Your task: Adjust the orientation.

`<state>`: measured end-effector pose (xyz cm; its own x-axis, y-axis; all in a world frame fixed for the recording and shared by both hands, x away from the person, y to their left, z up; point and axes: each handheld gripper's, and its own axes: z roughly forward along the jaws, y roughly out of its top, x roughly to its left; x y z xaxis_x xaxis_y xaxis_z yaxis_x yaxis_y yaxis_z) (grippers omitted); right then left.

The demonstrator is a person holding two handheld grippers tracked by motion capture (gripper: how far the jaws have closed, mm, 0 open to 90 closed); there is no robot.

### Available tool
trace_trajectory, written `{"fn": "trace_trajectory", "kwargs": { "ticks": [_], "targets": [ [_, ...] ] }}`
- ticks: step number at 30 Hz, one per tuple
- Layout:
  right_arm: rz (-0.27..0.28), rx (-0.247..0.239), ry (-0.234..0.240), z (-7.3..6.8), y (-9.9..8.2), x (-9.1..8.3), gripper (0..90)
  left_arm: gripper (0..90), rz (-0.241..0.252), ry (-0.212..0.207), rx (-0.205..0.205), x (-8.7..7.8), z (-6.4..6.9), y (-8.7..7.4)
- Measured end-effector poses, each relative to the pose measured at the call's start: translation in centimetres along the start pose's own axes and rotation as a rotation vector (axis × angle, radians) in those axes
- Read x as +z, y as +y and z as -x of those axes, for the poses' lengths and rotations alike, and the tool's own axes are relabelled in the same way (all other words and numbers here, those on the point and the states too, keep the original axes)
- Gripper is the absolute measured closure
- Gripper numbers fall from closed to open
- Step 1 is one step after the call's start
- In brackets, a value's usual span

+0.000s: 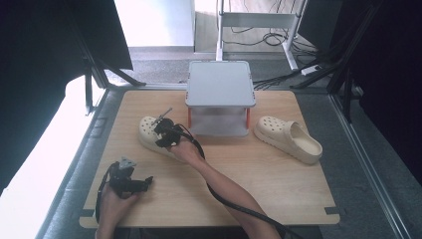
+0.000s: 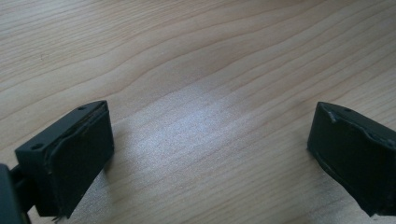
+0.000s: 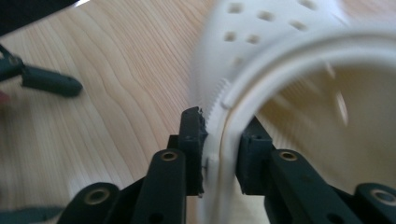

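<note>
Shoe: the cream perforated foam clog (image 1: 152, 134) is lying on the light wooden counter (image 1: 278, 184), left of the grey box-shaped stand (image 1: 220, 97).
Count: two clogs are showing; the second cream clog (image 1: 288, 139) is lying right of the stand.
Right tongs (image 3: 219, 158): the jaws are clamping the first clog's rim.
Left tongs (image 2: 210, 154): the jaws are standing wide apart over bare counter, well apart from both clogs.
</note>
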<state>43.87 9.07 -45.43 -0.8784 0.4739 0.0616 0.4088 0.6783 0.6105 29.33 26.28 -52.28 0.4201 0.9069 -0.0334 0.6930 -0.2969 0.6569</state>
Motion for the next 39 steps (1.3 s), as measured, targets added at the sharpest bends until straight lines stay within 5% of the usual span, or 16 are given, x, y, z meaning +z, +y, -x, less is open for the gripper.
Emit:
{"fn": "trace_trajectory", "kwargs": {
  "ticks": [10, 20, 30, 39],
  "targets": [
    [0.036, -0.05, 0.019, -0.8, -1.7, -4.9, 76.2, 0.3, 0.002, -0.003, 0.001, 0.0, 0.0, 0.0],
    [0.098, -0.072, 0.03, -1.6, -7.0, -11.9, 76.2, 0.3, 0.001, -0.002, 0.002, 0.0, 0.0, 0.0],
    [0.11, -0.036, 0.041, -2.0, -12.0, -15.5, 76.2, 0.4, -0.004, -0.005, 0.001, 0.0, 0.0, 0.0],
    [0.148, -0.036, 0.075, -4.7, -16.4, -18.4, 76.2, 0.4, 0.0, 0.0, 0.002, 0.0, 0.0, 0.0]
  ]
}}
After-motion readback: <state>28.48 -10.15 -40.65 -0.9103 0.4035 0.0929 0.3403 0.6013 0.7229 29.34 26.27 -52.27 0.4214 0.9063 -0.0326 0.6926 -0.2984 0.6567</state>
